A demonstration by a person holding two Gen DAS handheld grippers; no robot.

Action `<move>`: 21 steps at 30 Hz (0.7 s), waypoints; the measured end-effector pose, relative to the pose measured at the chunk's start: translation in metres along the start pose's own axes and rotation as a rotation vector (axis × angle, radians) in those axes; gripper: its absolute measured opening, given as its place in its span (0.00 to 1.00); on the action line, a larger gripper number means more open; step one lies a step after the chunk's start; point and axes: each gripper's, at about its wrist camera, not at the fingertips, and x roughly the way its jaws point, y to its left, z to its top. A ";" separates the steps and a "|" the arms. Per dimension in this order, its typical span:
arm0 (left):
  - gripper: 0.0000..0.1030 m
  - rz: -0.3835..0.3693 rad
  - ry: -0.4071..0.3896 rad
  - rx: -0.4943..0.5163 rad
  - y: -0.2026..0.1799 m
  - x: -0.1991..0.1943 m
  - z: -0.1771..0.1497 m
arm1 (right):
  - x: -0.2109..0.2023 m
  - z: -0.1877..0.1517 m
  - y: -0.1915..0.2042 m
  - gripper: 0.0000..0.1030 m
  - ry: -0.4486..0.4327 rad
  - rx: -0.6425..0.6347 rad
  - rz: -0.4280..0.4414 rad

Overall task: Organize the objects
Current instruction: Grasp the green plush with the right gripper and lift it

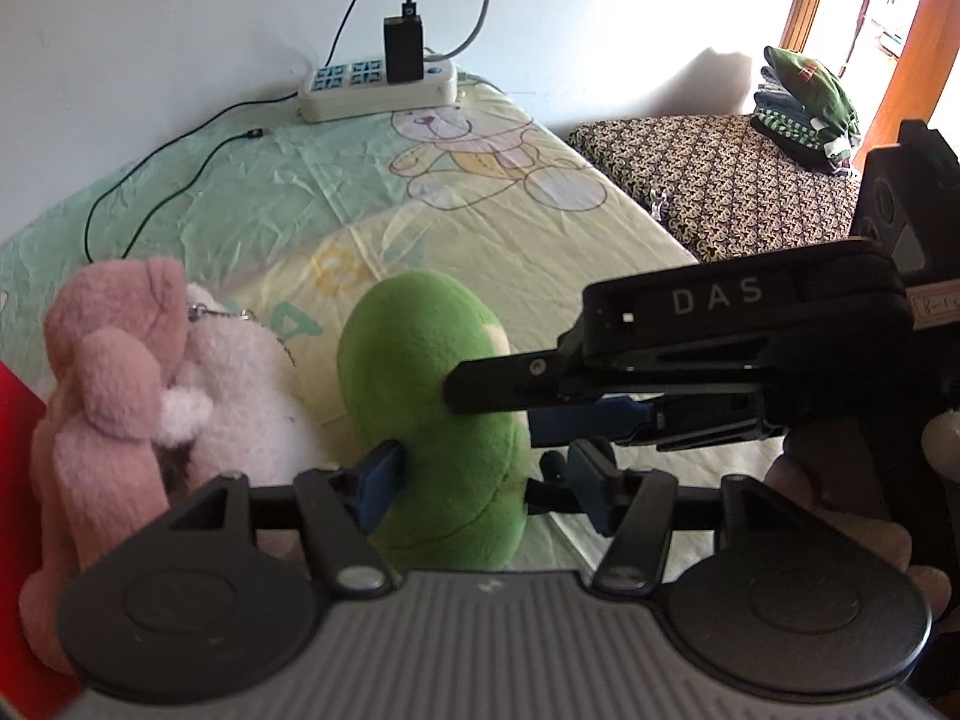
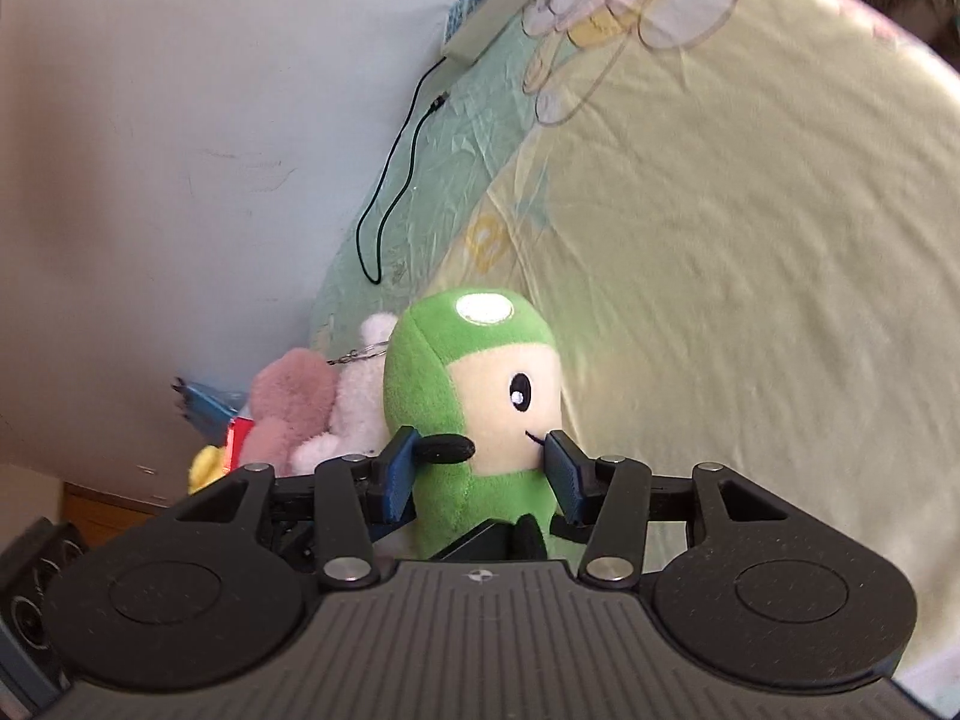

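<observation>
green plush, one oblong doll (image 2: 474, 414) with a cream face and a white patch on its crown, stood upright on the bed (image 2: 750, 300), its long axis vertical, crown up. in the right wrist view its face looked toward the right gripper and slightly right; in the left wrist view only its green back showed. beside it, touching each other, sat two more soft toys: one fluffy pink plush animal (image 1: 108, 396) and one white fuzzy plush toy (image 1: 240, 396) with a metal keyring chain. one white power strip (image 1: 378, 87) with one black charger plugged in lay by the wall, well apart.

two grippers worked the doll. the left gripper (image 1: 474, 483) was clamped on its lower body, blue pads pressed into the plush. the right gripper (image 2: 480, 474) had closed on it at mouth height, one pad against each side.
</observation>
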 end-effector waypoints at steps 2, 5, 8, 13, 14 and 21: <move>0.59 -0.004 0.002 -0.002 -0.001 -0.001 0.000 | -0.002 -0.001 0.003 0.45 0.001 -0.014 -0.004; 0.59 -0.019 0.008 -0.006 -0.005 -0.003 -0.001 | -0.010 -0.004 0.008 0.44 -0.002 -0.040 -0.022; 0.59 -0.068 0.018 -0.021 -0.011 -0.010 -0.004 | -0.022 -0.010 0.016 0.44 -0.010 -0.096 -0.058; 0.59 -0.161 0.045 -0.025 -0.028 -0.021 -0.019 | -0.047 -0.024 0.022 0.44 -0.002 -0.169 -0.140; 0.59 -0.172 0.051 -0.018 -0.033 -0.022 -0.022 | -0.051 -0.029 0.023 0.44 0.001 -0.185 -0.158; 0.59 -0.224 0.090 0.024 -0.054 -0.035 -0.047 | -0.071 -0.060 0.035 0.45 0.045 -0.290 -0.270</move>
